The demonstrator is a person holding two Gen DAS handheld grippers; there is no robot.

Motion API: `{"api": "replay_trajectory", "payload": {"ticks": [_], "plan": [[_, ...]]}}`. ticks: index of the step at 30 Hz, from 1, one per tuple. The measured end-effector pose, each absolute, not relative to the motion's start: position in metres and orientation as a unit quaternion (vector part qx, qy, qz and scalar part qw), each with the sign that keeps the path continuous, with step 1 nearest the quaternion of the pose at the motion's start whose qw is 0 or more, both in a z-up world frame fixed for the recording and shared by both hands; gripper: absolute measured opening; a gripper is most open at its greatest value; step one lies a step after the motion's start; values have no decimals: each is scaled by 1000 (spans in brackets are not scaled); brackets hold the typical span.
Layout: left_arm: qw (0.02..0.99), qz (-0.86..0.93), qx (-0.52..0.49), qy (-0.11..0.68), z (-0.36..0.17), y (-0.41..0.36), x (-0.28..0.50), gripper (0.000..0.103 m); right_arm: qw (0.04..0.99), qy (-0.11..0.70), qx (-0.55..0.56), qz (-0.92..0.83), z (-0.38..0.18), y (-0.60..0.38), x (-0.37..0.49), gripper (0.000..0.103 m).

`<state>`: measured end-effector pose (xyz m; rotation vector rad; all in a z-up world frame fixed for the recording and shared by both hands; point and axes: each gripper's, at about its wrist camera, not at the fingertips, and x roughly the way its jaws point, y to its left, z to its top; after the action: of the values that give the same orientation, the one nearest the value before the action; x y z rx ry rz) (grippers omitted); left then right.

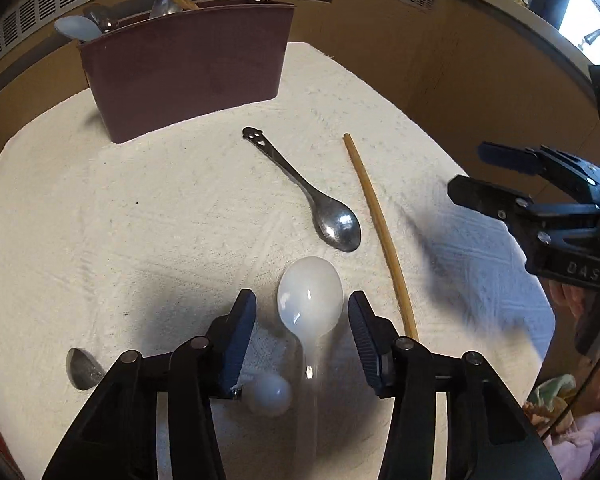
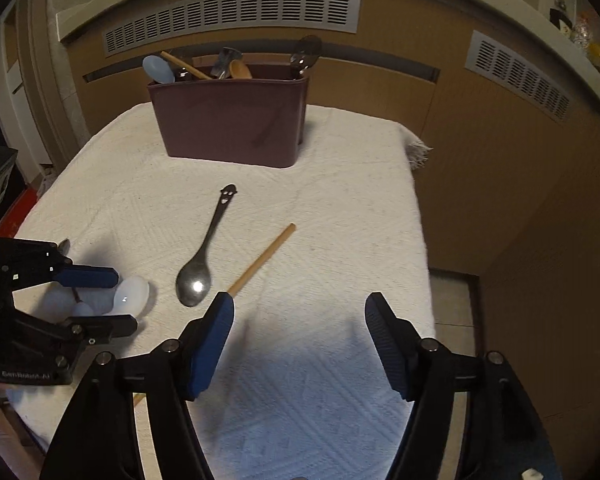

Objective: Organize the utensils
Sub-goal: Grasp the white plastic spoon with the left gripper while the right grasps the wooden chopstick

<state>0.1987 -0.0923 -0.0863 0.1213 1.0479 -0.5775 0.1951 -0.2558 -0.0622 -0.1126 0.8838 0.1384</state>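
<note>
The left gripper (image 1: 302, 312) hovered with fingers spread around the white plastic spoon (image 1: 310, 300) lying on the tabletop (image 1: 140, 220), apparently about to pinch it for the maroon caddy (image 1: 188, 64), while the right gripper (image 2: 300, 320) waited, fingers spread and empty.

place: home room | evidence: white woven cloth (image 2: 300, 208) on table, utensil caddy (image 2: 228, 120) at 12 o'clock, vented wood radiator cover (image 2: 232, 12) behind
</note>
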Motion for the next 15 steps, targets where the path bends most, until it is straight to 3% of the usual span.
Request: {"api": "replay_trajectory", "payload": {"ticks": [1,3,8,11,15], "plan": [[826,-271,57,490,-86,-95,199,48,901,426,-52,64,-63,-258,192,67],[831,-265,53,485,-86,-97,197,35,897,433,-41,72,-66,-259,193,67],[861,-218,30,458,-77,-77,194,34,885,456,-13,91,-78,-241,211,65],[892,-155,3,426,-63,-44,195,34,875,472,27,103,-86,-235,225,54],[907,-106,-30,407,-50,-14,197,34,875,474,25,95,-93,-215,234,53]]}}
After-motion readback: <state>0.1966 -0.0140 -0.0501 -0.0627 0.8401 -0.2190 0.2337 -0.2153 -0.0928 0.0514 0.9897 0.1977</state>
